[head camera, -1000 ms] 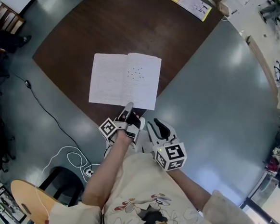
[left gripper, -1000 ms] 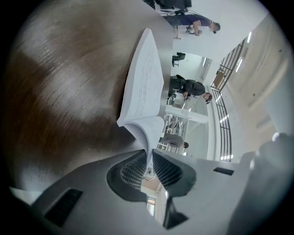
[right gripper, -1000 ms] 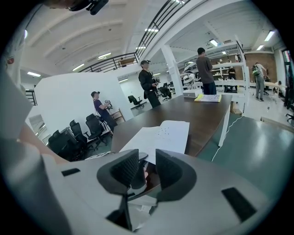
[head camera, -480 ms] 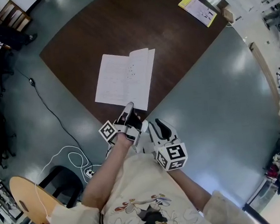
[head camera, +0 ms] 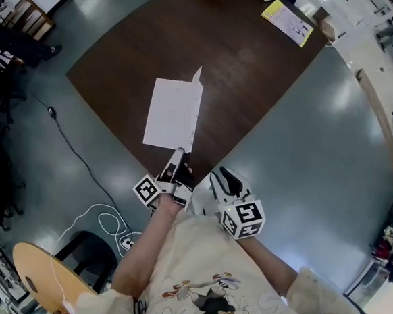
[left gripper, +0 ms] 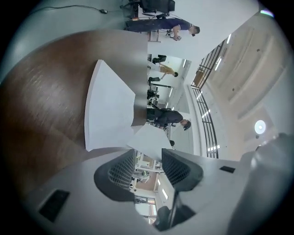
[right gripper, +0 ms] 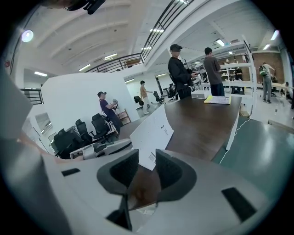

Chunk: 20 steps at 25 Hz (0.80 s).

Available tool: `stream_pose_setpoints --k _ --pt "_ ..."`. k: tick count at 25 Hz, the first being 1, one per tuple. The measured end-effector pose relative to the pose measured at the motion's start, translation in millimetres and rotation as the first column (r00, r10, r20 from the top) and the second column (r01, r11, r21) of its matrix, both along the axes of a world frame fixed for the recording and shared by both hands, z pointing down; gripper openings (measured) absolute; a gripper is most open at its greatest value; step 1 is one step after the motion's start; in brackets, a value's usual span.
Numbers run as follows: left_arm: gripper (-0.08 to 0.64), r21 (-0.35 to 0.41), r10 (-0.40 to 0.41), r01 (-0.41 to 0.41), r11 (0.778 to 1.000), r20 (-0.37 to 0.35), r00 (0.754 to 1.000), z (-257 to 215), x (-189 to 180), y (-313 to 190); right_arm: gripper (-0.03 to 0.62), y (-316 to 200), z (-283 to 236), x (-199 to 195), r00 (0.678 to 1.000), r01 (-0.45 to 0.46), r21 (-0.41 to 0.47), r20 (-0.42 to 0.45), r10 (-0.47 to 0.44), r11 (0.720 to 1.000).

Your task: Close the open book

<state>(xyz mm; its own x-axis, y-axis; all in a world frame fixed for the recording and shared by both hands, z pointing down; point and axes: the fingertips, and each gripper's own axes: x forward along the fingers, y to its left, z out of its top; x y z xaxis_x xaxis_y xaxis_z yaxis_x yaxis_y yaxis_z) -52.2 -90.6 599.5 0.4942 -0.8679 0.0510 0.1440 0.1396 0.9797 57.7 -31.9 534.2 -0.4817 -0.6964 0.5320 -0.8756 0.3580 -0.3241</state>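
Note:
The white book (head camera: 171,111) lies on the dark wooden table (head camera: 242,48), its right half (head camera: 196,95) raised almost upright over the left half. My left gripper (head camera: 177,156) is at the book's near edge. Its jaws are opening, and the corner of the raised leaf (left gripper: 148,139) sits just past the fingertips with neither pad pressing on it. The flat half (left gripper: 108,105) lies beyond in the left gripper view (left gripper: 148,167). My right gripper (head camera: 224,179) hangs lower right of the book, open and empty. In the right gripper view (right gripper: 146,172) the raised leaf (right gripper: 151,133) stands ahead.
A yellow-edged booklet (head camera: 287,22) lies at the table's far right corner. Grey floor surrounds the table, with a white cable (head camera: 100,221) and a round wooden seat (head camera: 40,280) at lower left. Several people stand beyond the table's far end (right gripper: 181,69).
The book's right half has swung up from flat to nearly upright over the left half. My left gripper has shifted slightly left and its jaws have parted. The right gripper has barely moved.

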Motion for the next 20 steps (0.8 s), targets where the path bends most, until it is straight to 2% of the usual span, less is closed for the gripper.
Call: stream_pose_setpoints --k 8,14,17,19,20 --pt "0.172 0.02 0.016 -0.016 1.0 -0.008 1.0 -31 -2 7 0.118 -5 -2 -7 1.0 0.0 0.008 0.004 0.0 1.0" --pt "0.172 0.075 0.081 -0.083 0.994 0.033 0.996 -78 6 13 0.118 -12 -5 -6 1.0 -0.011 0.01 0.009 0.011 1.0" --pt "0.157 0.125 0.13 -0.144 0.982 0.113 0.985 -99 11 12 0.118 -15 -5 -8 1.0 -0.013 0.012 0.012 0.013 1.0" --pt "0.13 0.172 0.169 -0.207 0.963 0.212 0.963 -114 13 14 0.118 -15 -6 -10 1.0 -0.016 0.015 0.013 0.016 1.0" --pt "0.114 0.194 0.185 -0.243 0.95 0.274 0.944 -121 14 16 0.118 -15 -7 -11 1.0 -0.017 0.016 0.014 0.017 1.0"
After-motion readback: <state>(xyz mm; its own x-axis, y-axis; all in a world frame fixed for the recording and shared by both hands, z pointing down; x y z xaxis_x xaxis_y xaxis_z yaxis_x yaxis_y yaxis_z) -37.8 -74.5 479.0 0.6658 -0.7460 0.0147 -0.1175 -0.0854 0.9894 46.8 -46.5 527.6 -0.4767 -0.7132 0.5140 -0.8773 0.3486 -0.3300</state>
